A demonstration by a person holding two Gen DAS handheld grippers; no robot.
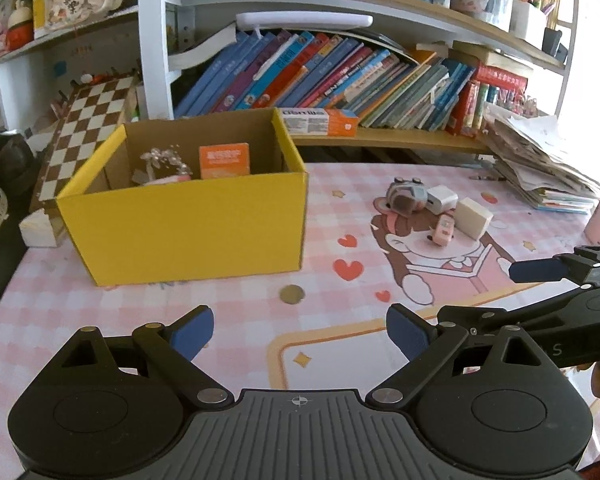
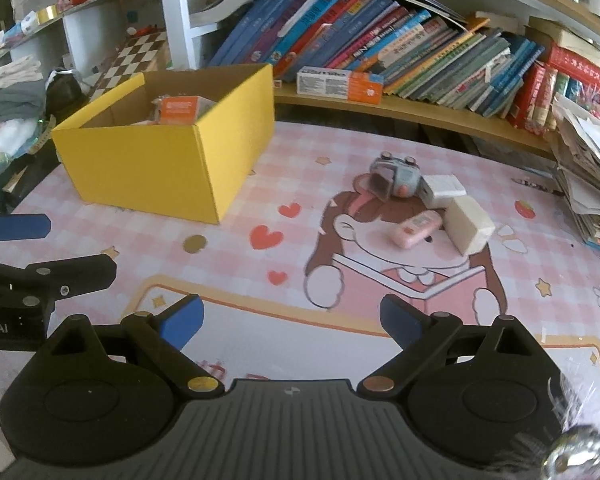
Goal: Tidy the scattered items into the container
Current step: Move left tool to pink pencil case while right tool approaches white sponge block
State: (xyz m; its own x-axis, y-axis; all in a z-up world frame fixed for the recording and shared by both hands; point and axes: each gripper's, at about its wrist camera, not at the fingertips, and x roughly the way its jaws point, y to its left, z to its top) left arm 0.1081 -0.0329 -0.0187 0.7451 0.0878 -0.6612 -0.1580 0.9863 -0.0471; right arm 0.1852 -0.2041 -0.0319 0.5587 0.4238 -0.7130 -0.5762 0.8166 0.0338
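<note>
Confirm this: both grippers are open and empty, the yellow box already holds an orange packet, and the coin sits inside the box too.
Wrong on the coin: it lies on the table mat in front of the yellow box, as the left wrist view shows. The rest stands: left gripper and right gripper open and empty, orange packet in the box.

A table [image 2: 480, 336] under a pink checked cartoon cloth is carrying a yellow box [image 2: 172, 160] at its left. Near the middle, a grey toy [image 2: 396, 176], a white charger [image 2: 444, 190], a cream block [image 2: 470, 224] and a pink case [image 2: 416, 229] are lying clustered together. A coin [image 2: 194, 243] is sitting alone in front of the box, and a paper stack [image 2: 592, 200] is resting at the right edge.
</note>
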